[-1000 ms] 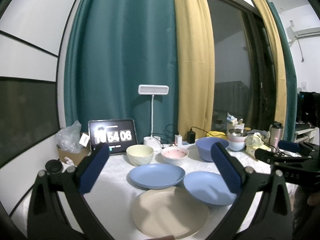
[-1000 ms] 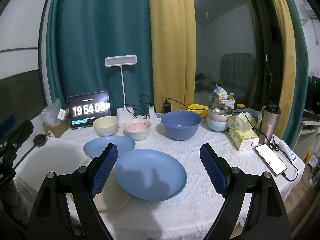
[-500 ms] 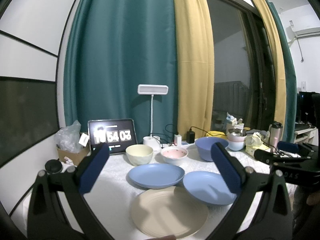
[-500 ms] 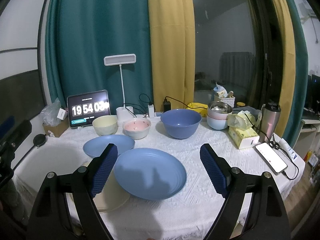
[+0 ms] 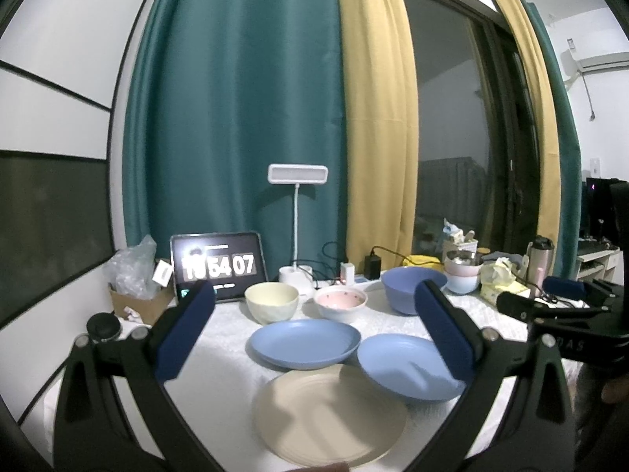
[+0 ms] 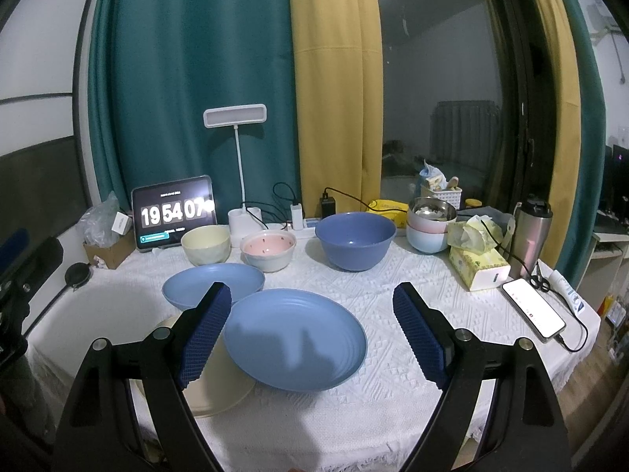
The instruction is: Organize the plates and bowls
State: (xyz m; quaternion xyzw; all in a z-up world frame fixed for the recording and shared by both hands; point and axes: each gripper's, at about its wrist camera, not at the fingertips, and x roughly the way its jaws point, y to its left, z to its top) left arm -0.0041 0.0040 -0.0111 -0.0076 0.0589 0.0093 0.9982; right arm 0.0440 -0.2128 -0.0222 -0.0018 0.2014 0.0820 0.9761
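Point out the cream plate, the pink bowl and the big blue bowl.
cream plate (image 5: 330, 413), left wrist view, bare centre.
pink bowl (image 6: 268, 244), right wrist view, inside bottom.
big blue bowl (image 6: 355, 249), right wrist view, front outer wall.

A tablet (image 6: 174, 213) showing 19 54 07 stands at the table's (image 6: 393, 295) back edge toward the left, beside a white desk lamp (image 6: 235, 115) whose base sits just to its right. A cardboard box (image 6: 105, 252) with a crumpled plastic bag sits at the back left corner. Along the right edge lie a tissue box (image 6: 477, 265), a steel tumbler (image 6: 532, 236) and a phone (image 6: 532, 308) on a charging cable.
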